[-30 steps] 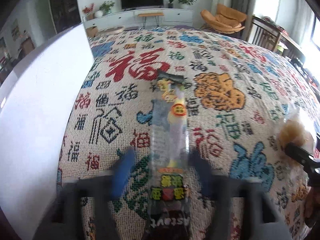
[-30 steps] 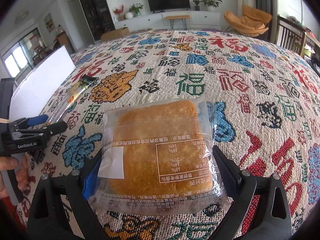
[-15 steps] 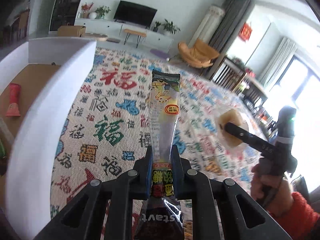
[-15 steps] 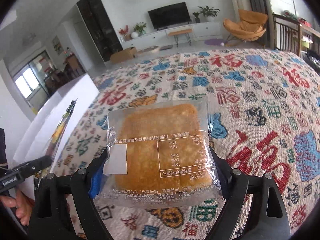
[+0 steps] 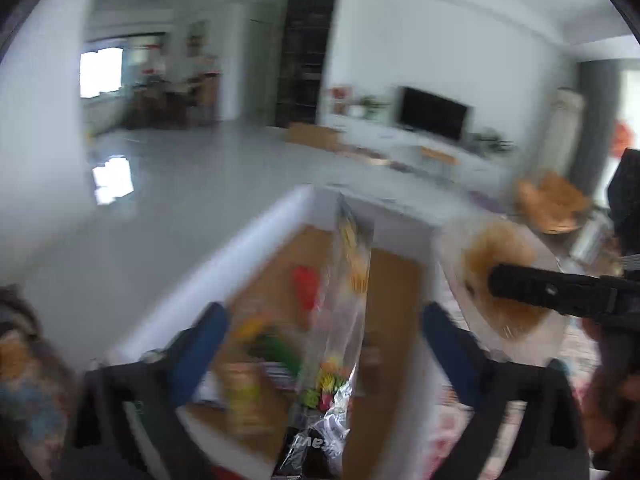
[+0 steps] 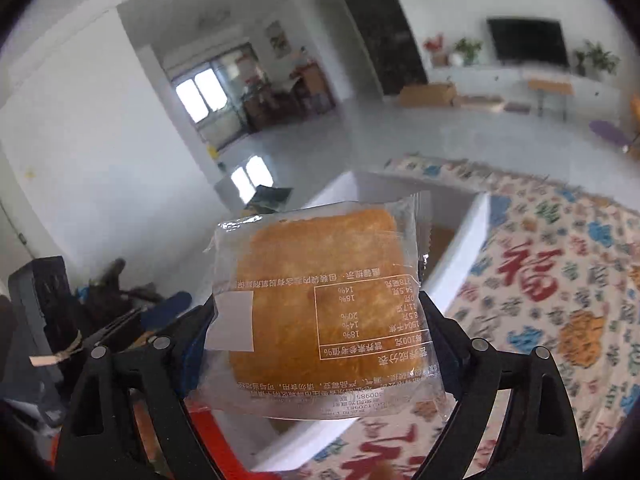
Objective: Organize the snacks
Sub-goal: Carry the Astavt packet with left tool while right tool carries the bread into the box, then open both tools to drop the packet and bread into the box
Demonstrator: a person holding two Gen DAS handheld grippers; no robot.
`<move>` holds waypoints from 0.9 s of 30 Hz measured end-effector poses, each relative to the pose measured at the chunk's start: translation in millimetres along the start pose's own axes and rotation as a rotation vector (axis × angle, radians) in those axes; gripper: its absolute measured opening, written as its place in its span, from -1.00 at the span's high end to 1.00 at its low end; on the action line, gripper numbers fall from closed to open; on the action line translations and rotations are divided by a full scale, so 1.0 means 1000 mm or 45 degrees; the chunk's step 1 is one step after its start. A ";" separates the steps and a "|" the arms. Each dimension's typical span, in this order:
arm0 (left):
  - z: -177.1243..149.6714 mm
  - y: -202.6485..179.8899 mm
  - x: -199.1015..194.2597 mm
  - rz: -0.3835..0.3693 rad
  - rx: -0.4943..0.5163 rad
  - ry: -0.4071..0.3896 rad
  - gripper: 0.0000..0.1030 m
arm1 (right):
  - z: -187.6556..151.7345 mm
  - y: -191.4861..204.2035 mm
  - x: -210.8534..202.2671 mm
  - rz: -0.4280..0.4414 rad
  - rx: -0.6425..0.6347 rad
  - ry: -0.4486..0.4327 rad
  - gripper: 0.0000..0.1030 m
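Note:
The left wrist view is blurred. My left gripper (image 5: 323, 312) hangs over the white box (image 5: 256, 236), its jaws opening wide. The long clear snack packet (image 5: 352, 272) stands loose between the blue pads (image 5: 200, 344), touching neither. My right gripper (image 6: 316, 308) holds the square bread packet (image 6: 320, 300) above the near corner of the white box (image 6: 460, 264). Its jaws are opening slightly, but both fingers still press the packet's sides. In the left wrist view that bread packet (image 5: 496, 276) shows at the right.
Inside the box lie a red packet (image 5: 304, 288) and green and yellow snacks (image 5: 276, 348) on a brown floor. The patterned tablecloth (image 6: 540, 300) spreads to the right of the box. The left gripper's blue pad (image 6: 168, 306) sits close to my right gripper.
Both grippers rose from the tablecloth and swung left over the white box. The left jaws went from shut on the long packet to wide open. The right still carries the bread packet.

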State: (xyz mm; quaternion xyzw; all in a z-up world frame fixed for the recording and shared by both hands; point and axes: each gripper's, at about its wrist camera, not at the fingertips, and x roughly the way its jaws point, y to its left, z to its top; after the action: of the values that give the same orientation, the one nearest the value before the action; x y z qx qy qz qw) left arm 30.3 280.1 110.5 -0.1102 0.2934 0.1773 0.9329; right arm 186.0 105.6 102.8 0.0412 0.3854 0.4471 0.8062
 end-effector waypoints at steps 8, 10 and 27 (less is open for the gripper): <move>-0.038 0.044 0.030 0.069 -0.058 0.130 -0.94 | 0.006 0.042 0.059 -0.004 -0.111 0.100 -0.76; -0.047 0.038 0.034 0.107 -0.025 0.135 -0.95 | 0.006 0.044 0.061 -0.072 -0.155 0.098 -0.76; -0.050 -0.003 0.029 0.367 0.167 0.088 -0.99 | -0.039 0.013 0.046 -0.293 -0.217 0.185 -0.76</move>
State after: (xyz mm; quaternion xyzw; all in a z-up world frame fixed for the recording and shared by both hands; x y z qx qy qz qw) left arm 28.0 269.7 53.2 -0.0118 0.3490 0.2860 0.8923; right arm 165.6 137.1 53.8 -0.1042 0.4056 0.3847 0.8226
